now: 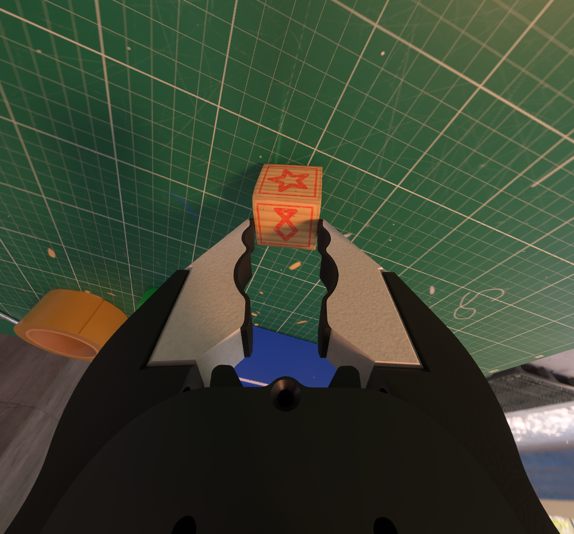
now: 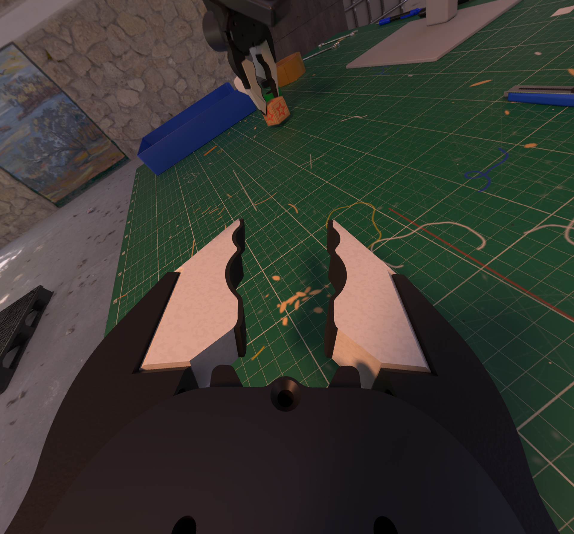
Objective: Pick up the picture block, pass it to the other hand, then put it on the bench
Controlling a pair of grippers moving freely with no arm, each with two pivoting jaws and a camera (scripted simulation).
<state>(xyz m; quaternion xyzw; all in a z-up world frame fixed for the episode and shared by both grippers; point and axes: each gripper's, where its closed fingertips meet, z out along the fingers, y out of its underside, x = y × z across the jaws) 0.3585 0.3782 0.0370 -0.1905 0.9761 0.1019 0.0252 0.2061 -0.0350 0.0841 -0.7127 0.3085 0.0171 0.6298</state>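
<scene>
Although the left gripper [image 1: 286, 233] fills the lower half of its own view, its jaws are plainly clamped on the picture block [image 1: 287, 207], one black fingertip pressing on each side face. Only the tips hold it, so most of the wooden cube stands out beyond them. One face carries a red star in a red frame and the next a red figure of two diamonds; no letters can be read on it. From the right wrist view the block [image 2: 277, 111] hangs tilted under the left gripper [image 2: 269, 106], very close to the green cutting mat [image 2: 403, 177], and I cannot tell if it touches the surface or is just above it.

Near the block a blue tray [image 2: 192, 132] lies at the mat edge; in the left view only a small part of it shows between the fingers. An orange tape roll [image 1: 70, 323] is partly hidden by the gripper body, and a green thing [image 2: 271, 94] behind the jaws is too covered to name.

Well apart from the block, the right gripper [image 2: 285, 233] holds its jaws apart with nothing between them. Faint pen scribbles on the mat cannot be read.
</scene>
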